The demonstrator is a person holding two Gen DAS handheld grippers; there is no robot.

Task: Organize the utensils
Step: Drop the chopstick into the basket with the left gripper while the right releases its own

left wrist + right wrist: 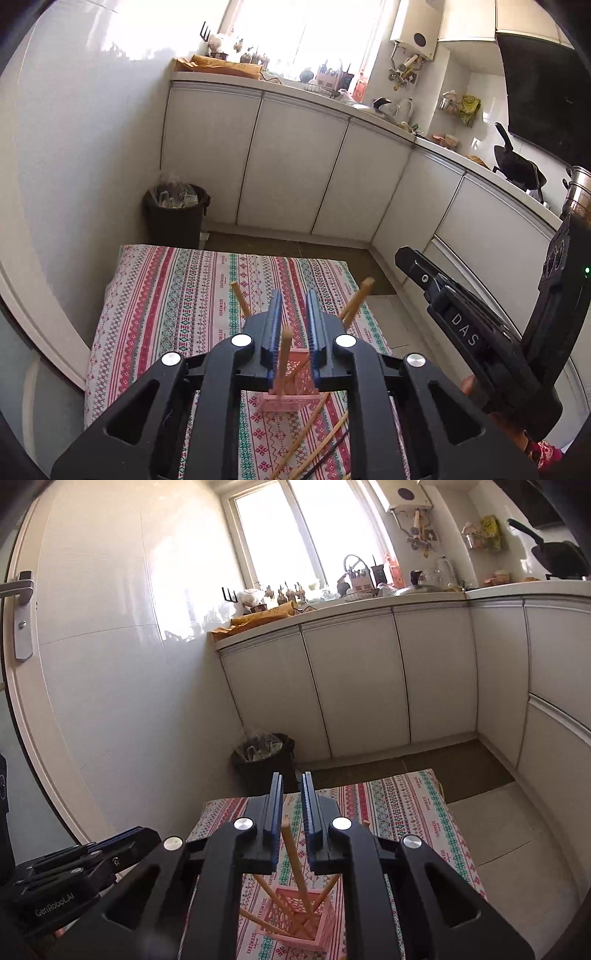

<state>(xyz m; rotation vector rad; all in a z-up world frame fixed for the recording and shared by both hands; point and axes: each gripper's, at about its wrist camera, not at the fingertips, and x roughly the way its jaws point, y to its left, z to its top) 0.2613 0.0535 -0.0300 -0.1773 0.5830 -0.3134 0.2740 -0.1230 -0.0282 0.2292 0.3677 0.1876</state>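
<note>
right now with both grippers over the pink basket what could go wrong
The chopstick standing up between the right gripper fingers could catch on a pad as the gripper pulls away and lever the light pink basket over. The chopsticks already in it lean outward at loose angles, so a nudge may spill them. Loose chopsticks lie on the striped cloth close beside the basket and could get knocked.

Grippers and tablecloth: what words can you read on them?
"DAS" - on the black right gripper, seen from the left wrist.
"GenRoboL.AI" - on the black left gripper, last letters uncertain.
Small words on the striped patterned tablecloth - too small to read.
</note>
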